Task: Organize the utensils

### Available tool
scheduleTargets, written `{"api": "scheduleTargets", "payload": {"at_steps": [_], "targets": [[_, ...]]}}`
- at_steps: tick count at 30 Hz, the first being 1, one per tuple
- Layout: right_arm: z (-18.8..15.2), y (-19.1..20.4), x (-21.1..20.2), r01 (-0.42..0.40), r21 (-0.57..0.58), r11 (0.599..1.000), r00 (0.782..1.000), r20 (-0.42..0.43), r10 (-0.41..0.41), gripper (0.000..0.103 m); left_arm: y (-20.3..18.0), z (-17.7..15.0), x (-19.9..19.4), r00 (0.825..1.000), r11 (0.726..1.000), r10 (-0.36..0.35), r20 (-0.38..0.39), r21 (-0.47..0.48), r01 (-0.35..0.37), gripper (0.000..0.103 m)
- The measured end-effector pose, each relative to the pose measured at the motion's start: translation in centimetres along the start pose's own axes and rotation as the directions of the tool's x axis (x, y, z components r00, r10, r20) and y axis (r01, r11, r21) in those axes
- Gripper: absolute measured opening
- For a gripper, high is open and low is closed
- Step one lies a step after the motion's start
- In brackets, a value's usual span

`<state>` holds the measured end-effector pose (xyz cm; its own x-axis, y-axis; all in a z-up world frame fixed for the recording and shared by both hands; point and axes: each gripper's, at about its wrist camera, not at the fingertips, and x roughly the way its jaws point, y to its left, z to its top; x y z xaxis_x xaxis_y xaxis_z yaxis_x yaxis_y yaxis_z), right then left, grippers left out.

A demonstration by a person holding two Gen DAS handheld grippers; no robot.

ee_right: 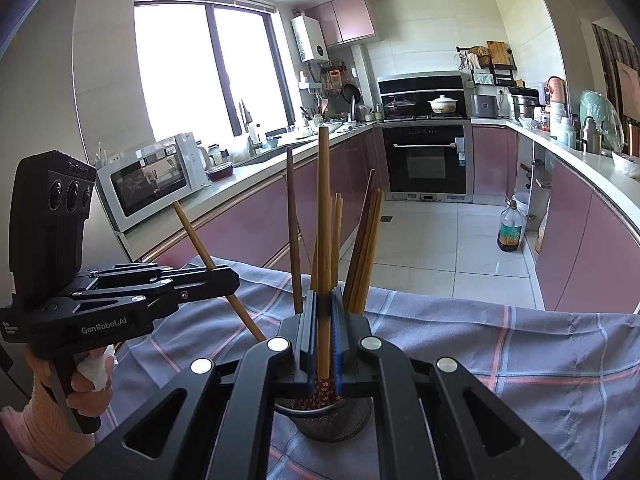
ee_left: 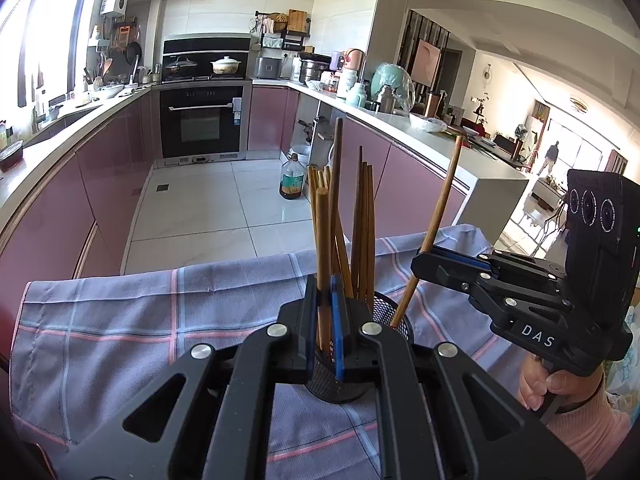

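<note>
A black mesh holder stands on a blue-grey plaid cloth with several wooden chopsticks upright in it. My left gripper is shut on one light chopstick, whose lower end reaches the holder's mouth. My right gripper is shut on another chopstick; its red-patterned lower end dips into the holder. The two grippers close in on the holder from opposite sides.
The cloth-covered table edge faces a kitchen with pink cabinets and a tiled floor. An oil bottle stands on the floor. A microwave sits on the left counter. A hand in a pink sleeve holds the right gripper's handle.
</note>
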<state>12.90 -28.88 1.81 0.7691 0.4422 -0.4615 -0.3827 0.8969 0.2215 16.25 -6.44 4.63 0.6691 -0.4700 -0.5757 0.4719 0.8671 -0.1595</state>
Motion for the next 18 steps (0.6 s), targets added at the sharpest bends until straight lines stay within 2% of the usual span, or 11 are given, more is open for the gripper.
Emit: {"api": "scheduleTargets", "payload": {"at_steps": [18], "targets": [[-0.54,-0.22,0.9,0.0,0.008,1.0,1.0,-0.025,0.0,0.006,0.07,-0.41,0.15,1.0,1.0,0.011,0.0,0.028,-0.011,0.007]]}}
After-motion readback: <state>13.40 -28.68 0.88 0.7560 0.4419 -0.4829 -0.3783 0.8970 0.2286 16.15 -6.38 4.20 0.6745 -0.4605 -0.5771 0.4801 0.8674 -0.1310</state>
